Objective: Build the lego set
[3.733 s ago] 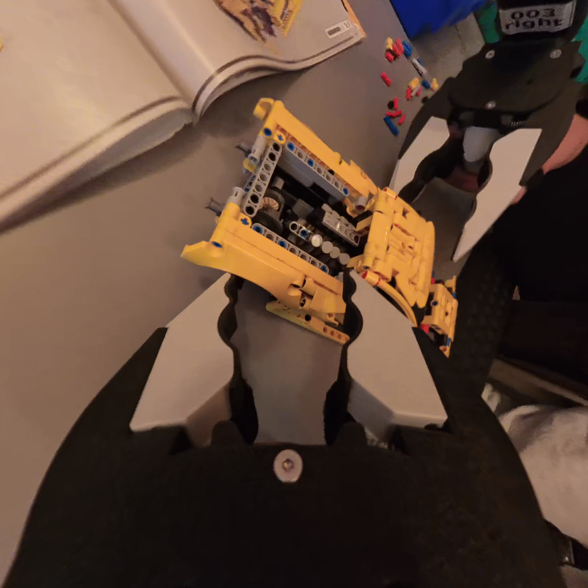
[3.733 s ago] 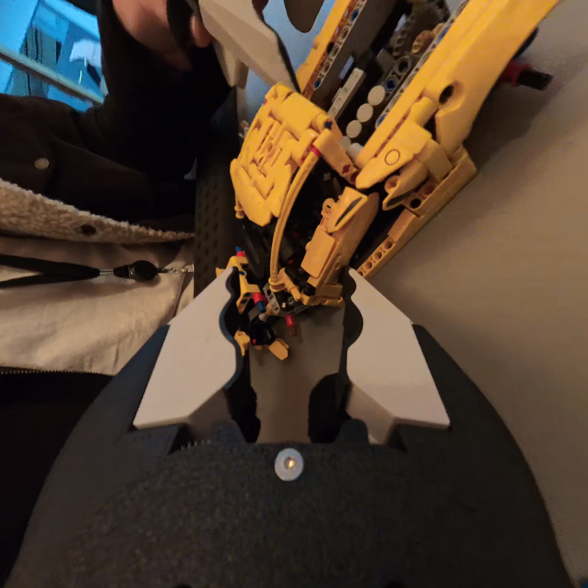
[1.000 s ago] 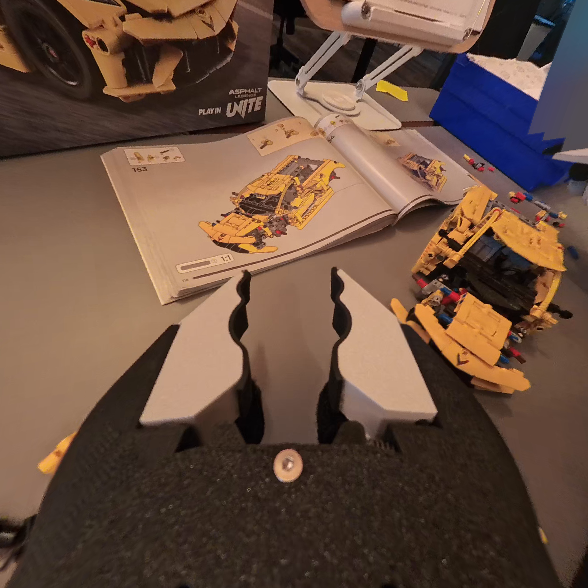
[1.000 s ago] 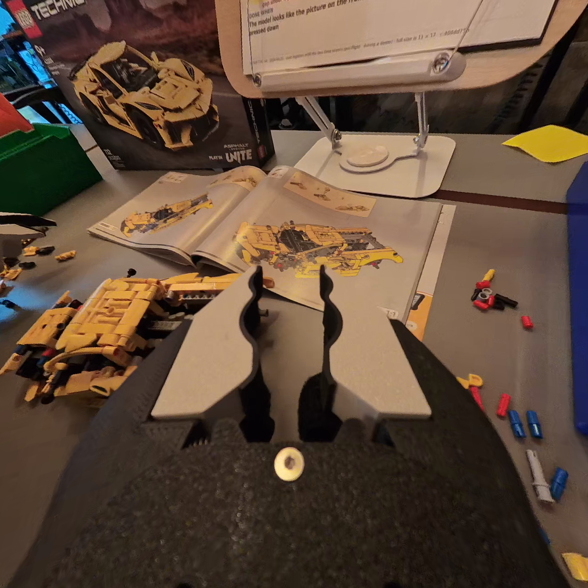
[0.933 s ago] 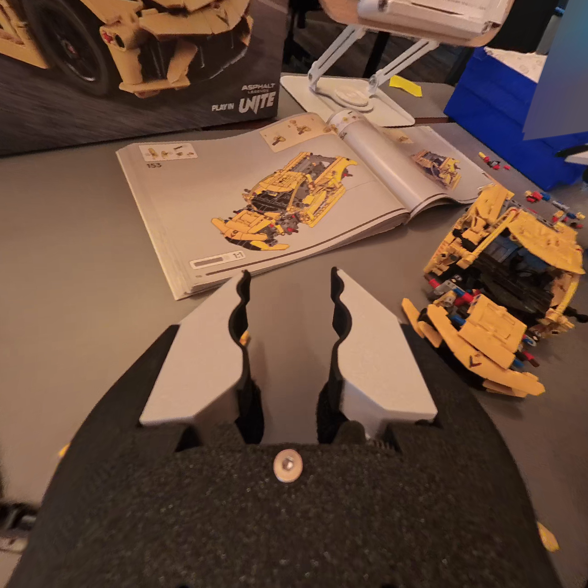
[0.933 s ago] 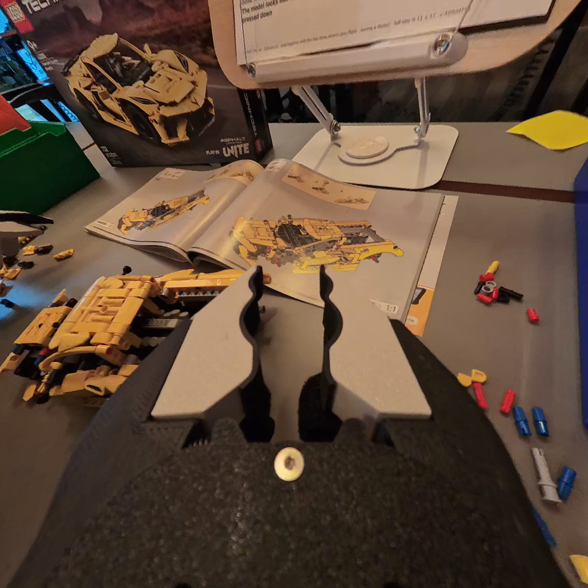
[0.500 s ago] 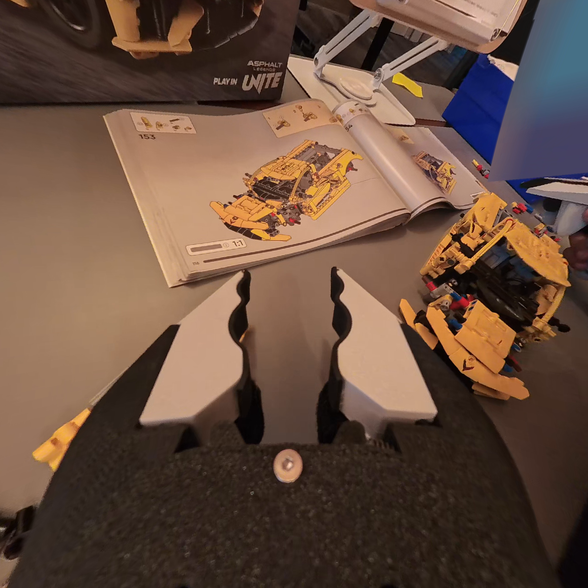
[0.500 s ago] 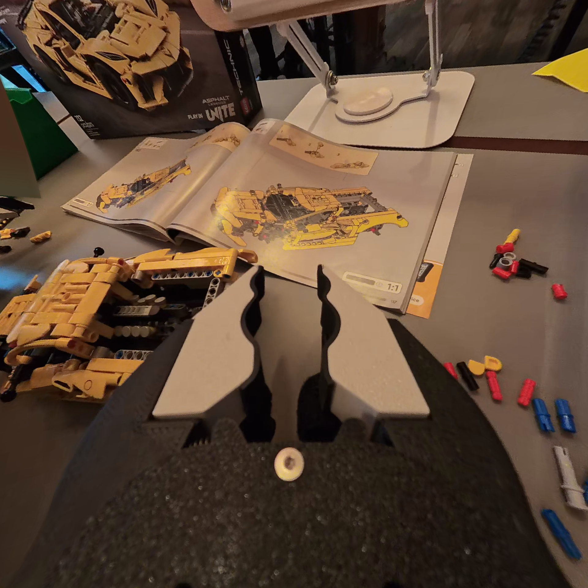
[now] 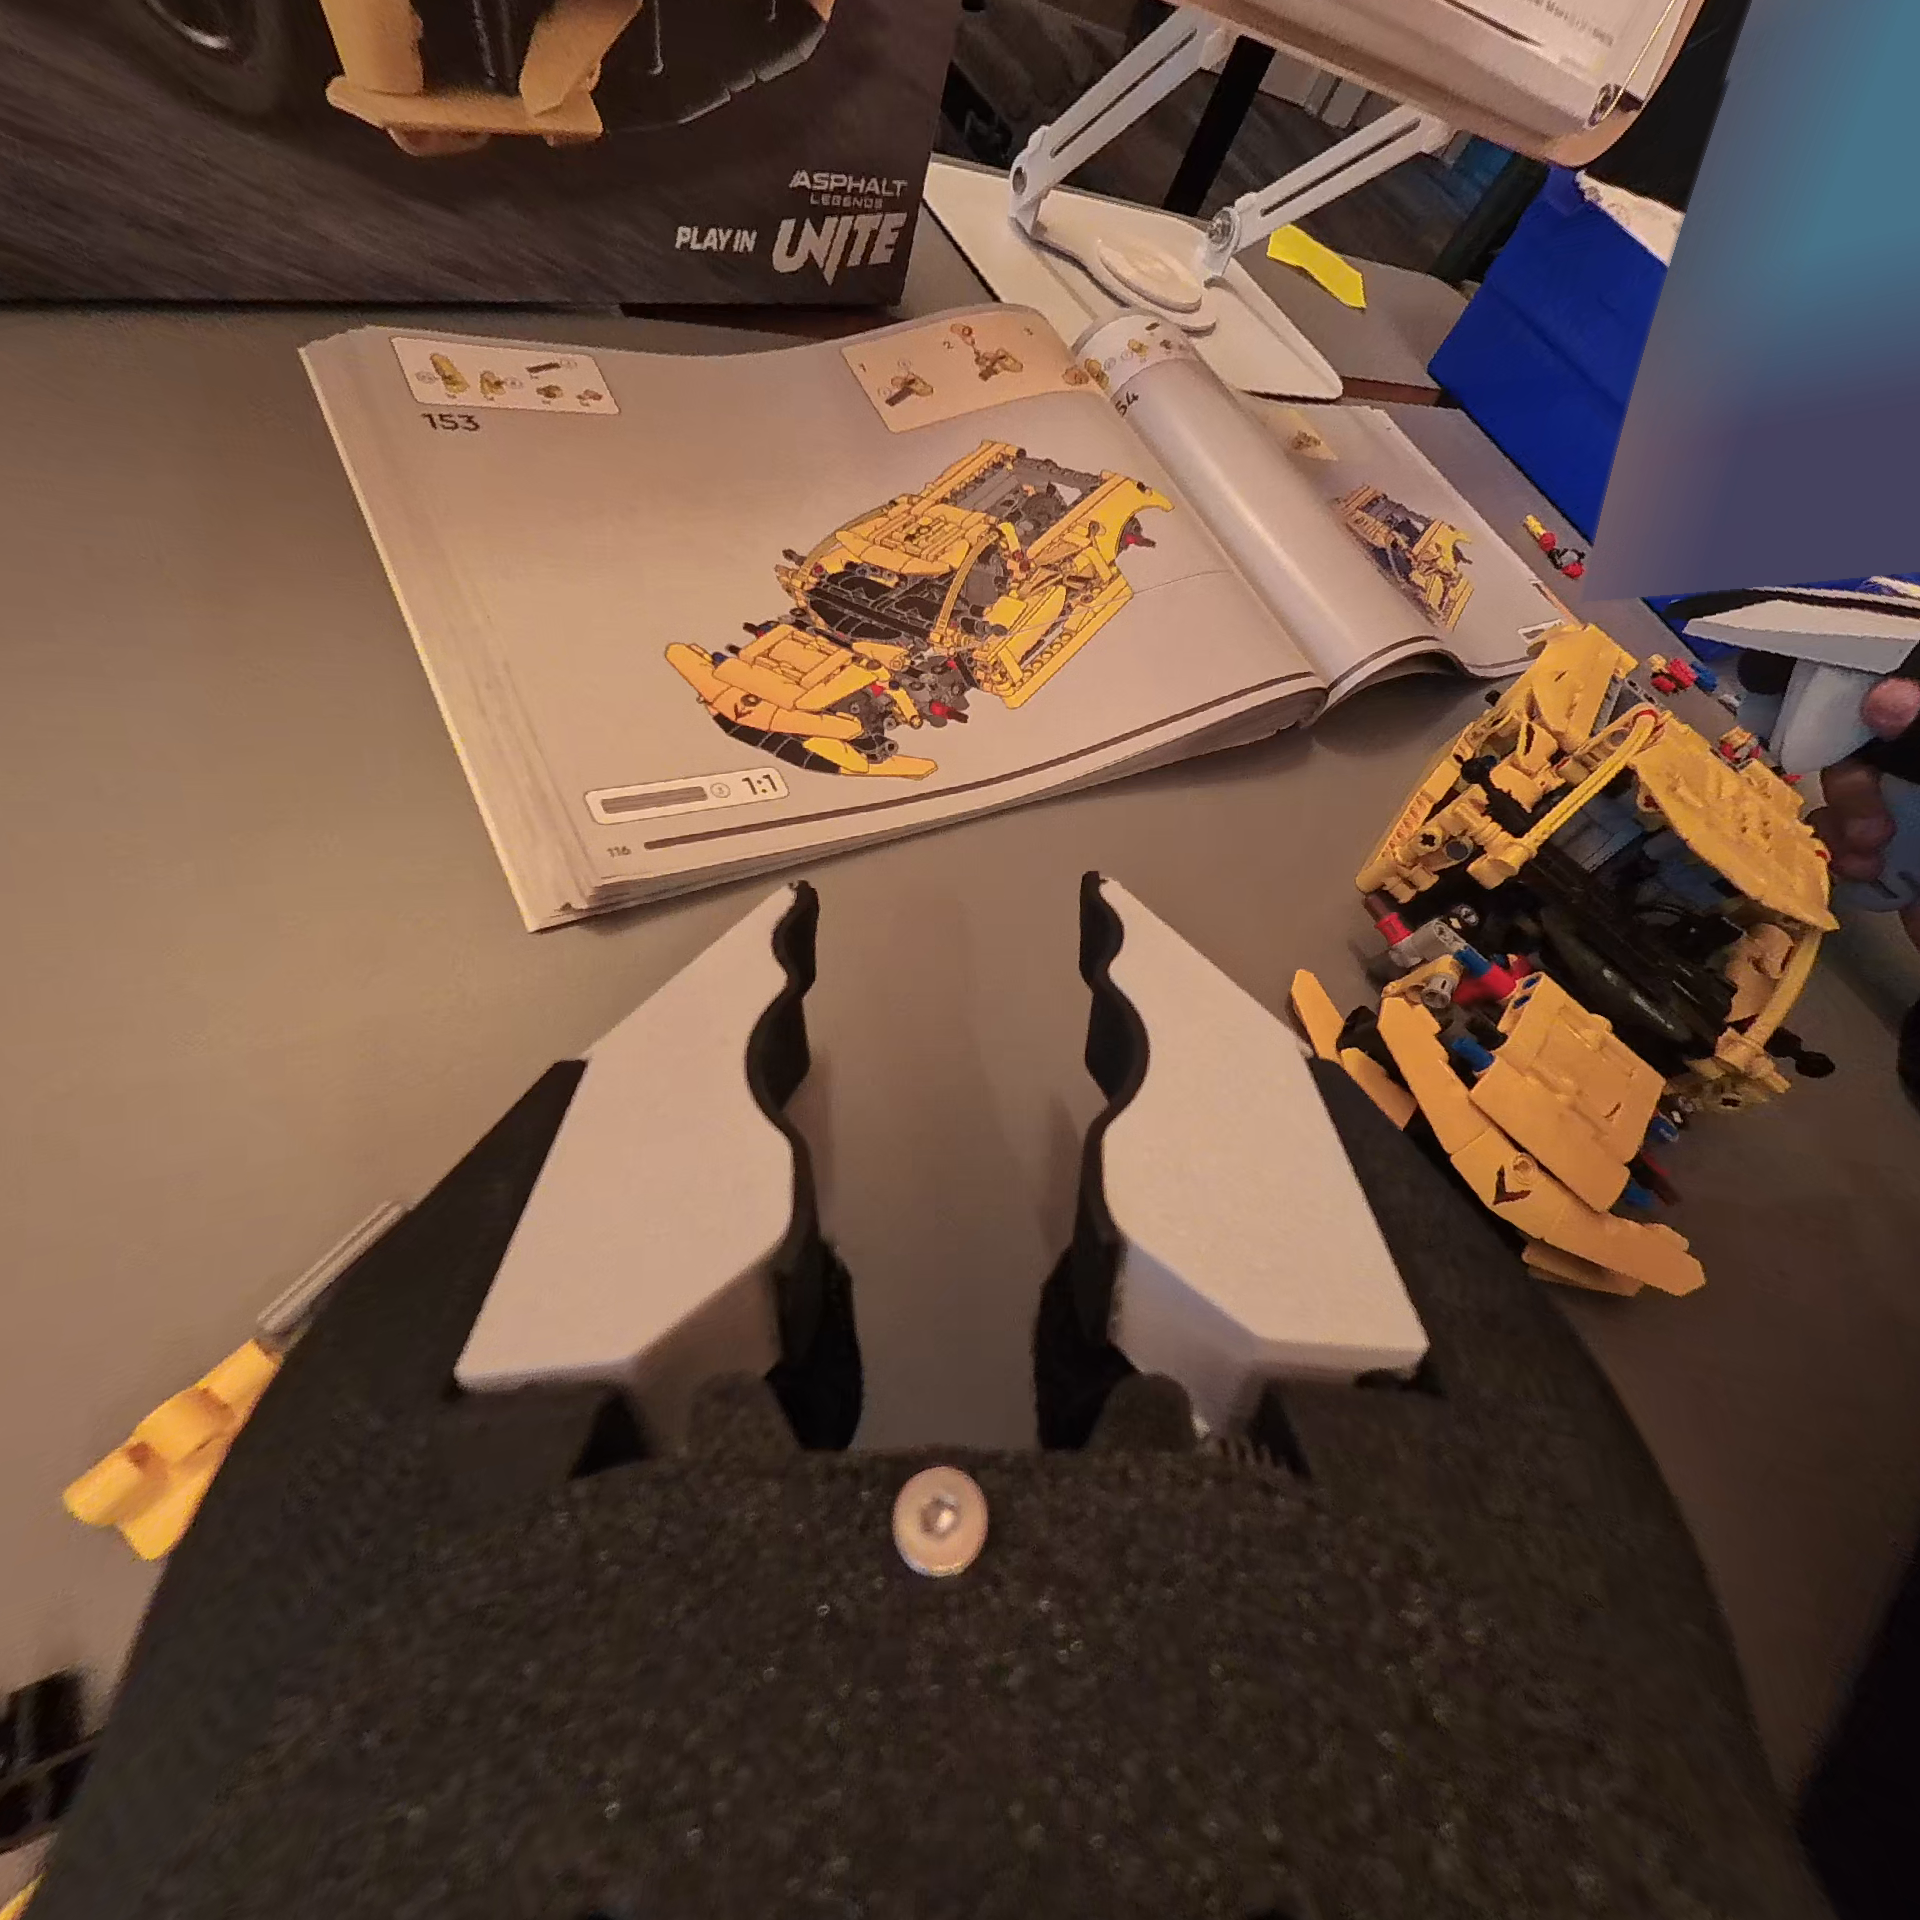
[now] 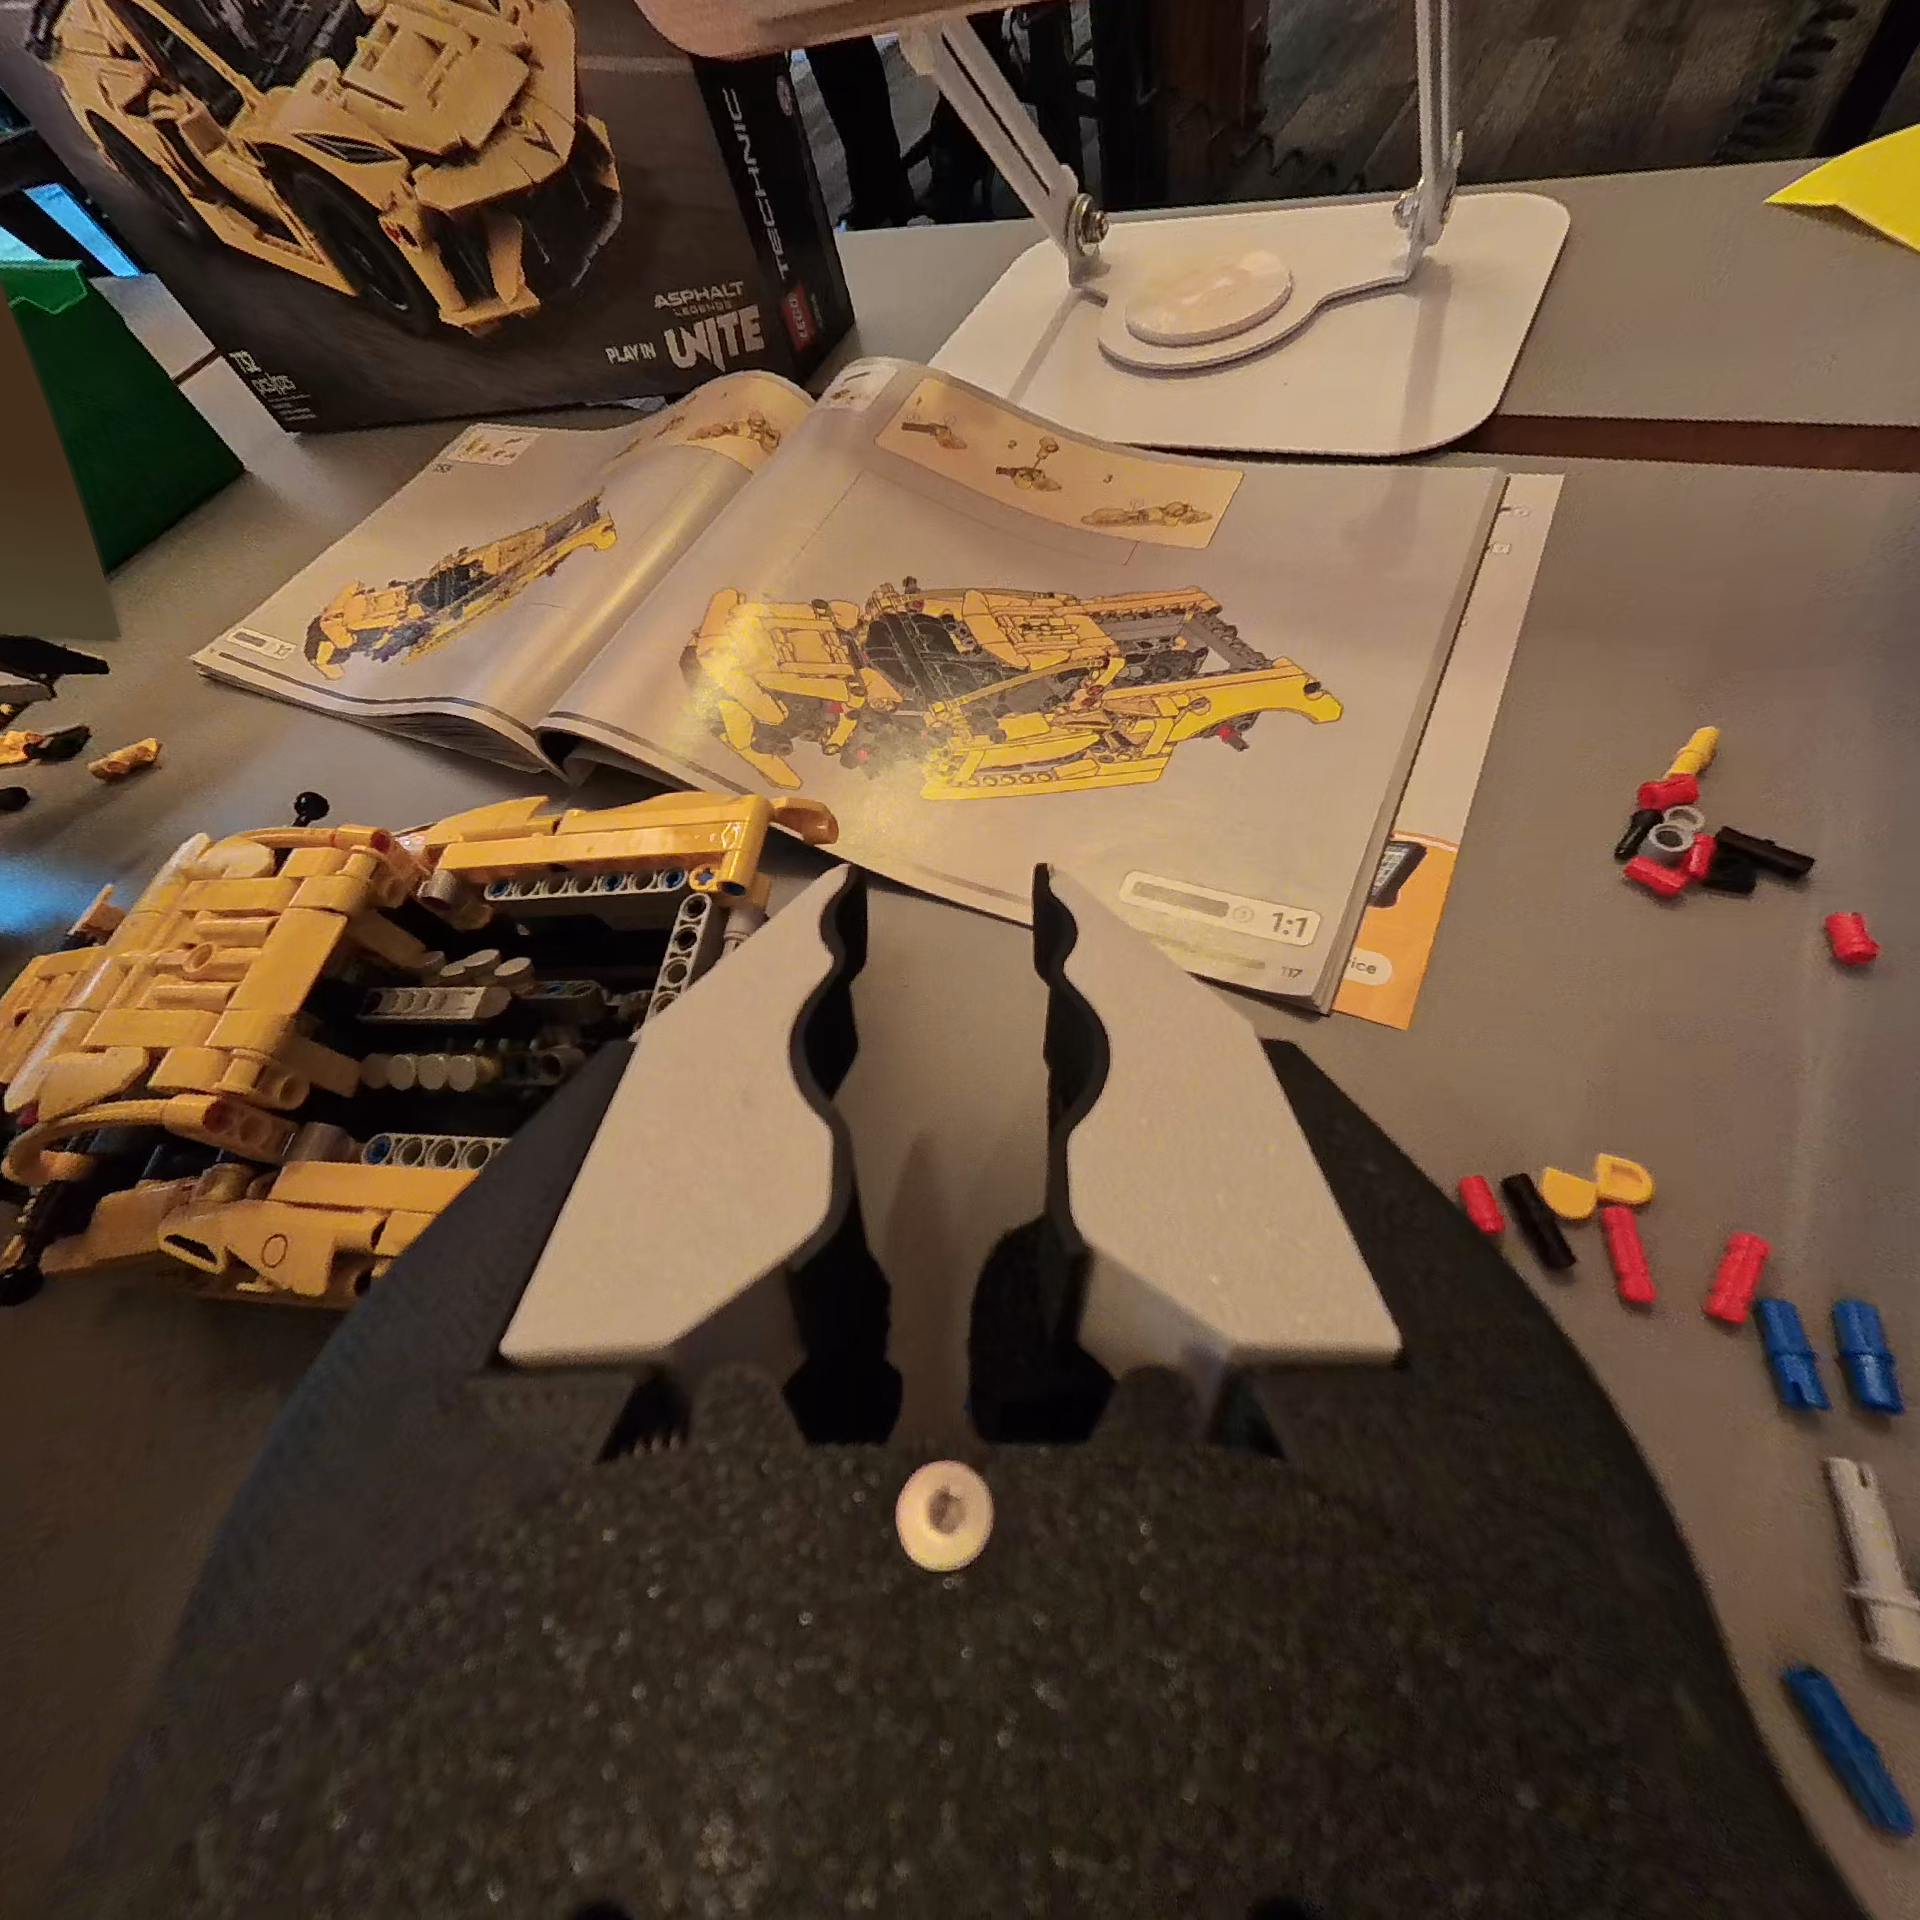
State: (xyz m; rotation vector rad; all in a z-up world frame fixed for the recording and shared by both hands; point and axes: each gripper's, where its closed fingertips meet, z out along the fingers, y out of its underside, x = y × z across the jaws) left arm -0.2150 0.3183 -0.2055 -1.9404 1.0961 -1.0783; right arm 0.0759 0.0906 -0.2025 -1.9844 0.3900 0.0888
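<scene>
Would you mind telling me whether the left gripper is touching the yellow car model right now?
Apart. In the left wrist view the left gripper is open and empty, and bare grey table shows between its right finger and the yellow car model.

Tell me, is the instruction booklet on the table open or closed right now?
Open. The instruction booklet lies flat on the table, spread at the spine with two facing pages showing, each with a yellow car drawing.

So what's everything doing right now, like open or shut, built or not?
Left gripper: open, empty, above the table.
Right gripper: open, empty.
Car: half built, resting on the table, nothing holding it.
Booklet: lying open, flat on the table.
Box: standing upright behind the booklet.
Loose pins: scattered on the table, not attached.
Stand: upright, holding a board.
</scene>
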